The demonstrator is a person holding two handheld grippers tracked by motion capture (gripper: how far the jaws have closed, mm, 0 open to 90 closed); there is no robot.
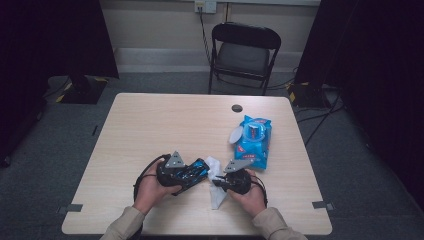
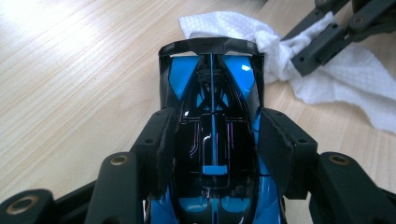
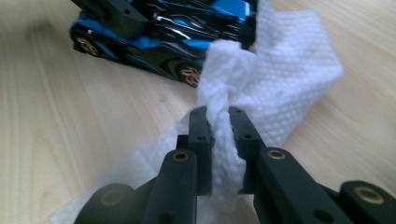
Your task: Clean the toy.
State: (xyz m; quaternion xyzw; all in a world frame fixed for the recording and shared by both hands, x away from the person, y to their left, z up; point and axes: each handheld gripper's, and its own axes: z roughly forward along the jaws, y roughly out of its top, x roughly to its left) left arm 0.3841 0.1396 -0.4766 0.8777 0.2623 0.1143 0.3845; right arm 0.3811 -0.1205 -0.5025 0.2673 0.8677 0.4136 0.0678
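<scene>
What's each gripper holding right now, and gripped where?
Left gripper clamps the blue toy car across its mid-body sides. Right gripper pinches a bunched fold of the white wet wipe.

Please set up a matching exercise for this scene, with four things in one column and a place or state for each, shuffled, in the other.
Things:
1. toy car
2. white wipe
3. wipes pack
4. folding chair

Places or states:
A. stands on the floor beyond the far edge of the table
B. clamped between the jaws of the left gripper
C. lies on the table with its lid flipped open
D. bunched up and pinched by the right gripper

Pairs: 1-B, 2-D, 3-C, 4-A
</scene>
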